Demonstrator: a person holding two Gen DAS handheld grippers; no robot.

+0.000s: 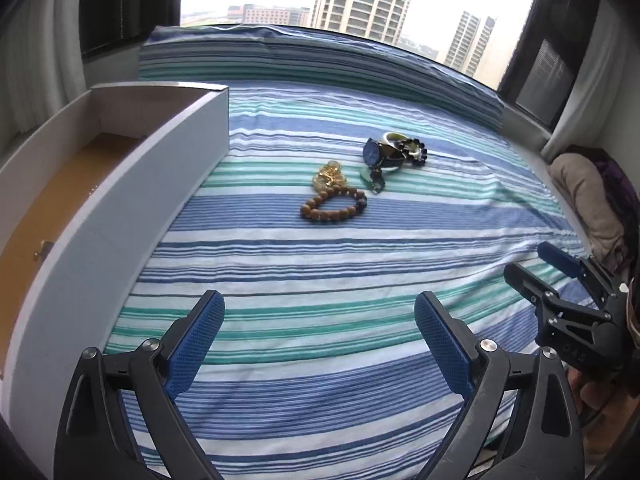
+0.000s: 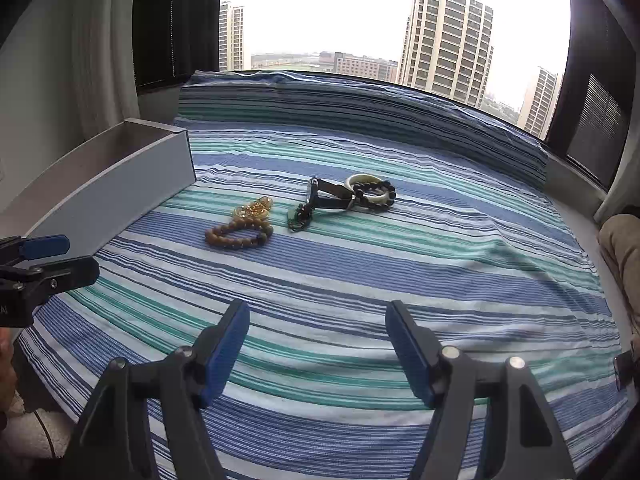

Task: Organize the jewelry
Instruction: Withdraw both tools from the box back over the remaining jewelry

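Lying well ahead of the gaping left gripper: wooden bead bracelet.

A blue, white and green striped cotton sheet covers the whole flat surface and climbs over a raised edge at the far side. Behind it stands a wide glass window with tall beige apartment towers outside. Dark curtains hang at both sides of it. A crumpled beige cloth lies at the right border of the sheet.
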